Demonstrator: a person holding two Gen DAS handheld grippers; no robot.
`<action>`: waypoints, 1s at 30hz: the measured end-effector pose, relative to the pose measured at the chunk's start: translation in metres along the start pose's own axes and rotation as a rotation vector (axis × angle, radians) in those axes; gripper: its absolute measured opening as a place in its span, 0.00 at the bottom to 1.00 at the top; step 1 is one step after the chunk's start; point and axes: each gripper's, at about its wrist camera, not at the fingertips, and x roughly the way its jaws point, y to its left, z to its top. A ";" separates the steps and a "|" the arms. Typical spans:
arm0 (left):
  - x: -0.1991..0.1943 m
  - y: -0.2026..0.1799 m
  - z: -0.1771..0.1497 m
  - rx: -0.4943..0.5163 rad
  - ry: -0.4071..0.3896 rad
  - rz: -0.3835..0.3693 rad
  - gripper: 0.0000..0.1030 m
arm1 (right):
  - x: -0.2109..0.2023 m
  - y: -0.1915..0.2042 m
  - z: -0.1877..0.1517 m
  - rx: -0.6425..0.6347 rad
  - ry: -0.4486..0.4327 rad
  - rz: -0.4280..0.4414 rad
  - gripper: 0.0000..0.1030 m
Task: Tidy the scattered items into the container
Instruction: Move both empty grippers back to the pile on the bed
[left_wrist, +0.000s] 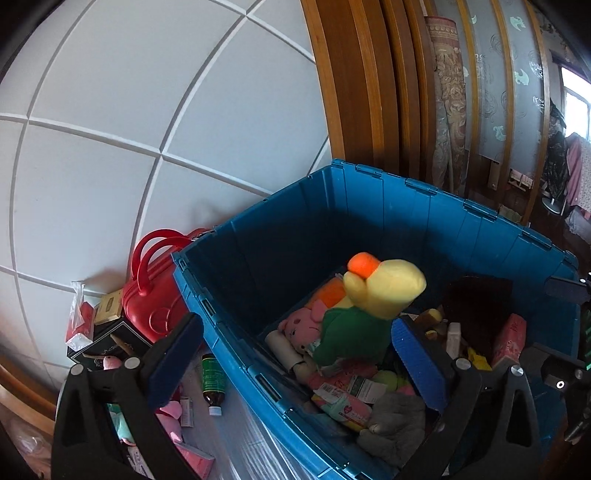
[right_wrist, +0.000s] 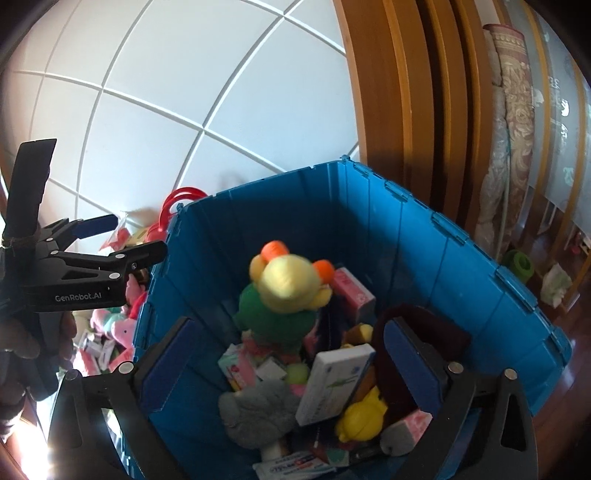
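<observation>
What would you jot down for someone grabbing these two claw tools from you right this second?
Left gripper: open, holding nothing, straddling the bin's left wall.
Right gripper: open, holding nothing, over the bin.
Blue bin: already piled with toys and boxes; the yellow duck plush in a green top sits on the pile.
Left to do: outside the bin's left wall, a dark bottle, pink plush toys and small boxes still lie on the floor by a red case.

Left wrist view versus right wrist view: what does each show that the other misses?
Only the left wrist view shows the dark bottle lying outside the bin, beside the whole red handbag. Only the right wrist view shows the left gripper from outside, jaws apart, and the yellow duck toy. Both show the blue bin, the yellow plush and the grey plush inside.
</observation>
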 end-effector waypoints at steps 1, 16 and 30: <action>-0.001 0.001 -0.001 -0.004 0.001 -0.001 1.00 | 0.000 0.001 0.000 0.001 0.001 0.002 1.00; -0.019 0.023 -0.020 -0.028 0.006 0.025 1.00 | -0.002 0.029 -0.001 -0.032 -0.008 0.021 1.00; -0.051 0.086 -0.071 -0.107 0.025 0.082 1.00 | -0.004 0.095 -0.010 -0.104 0.001 0.067 1.00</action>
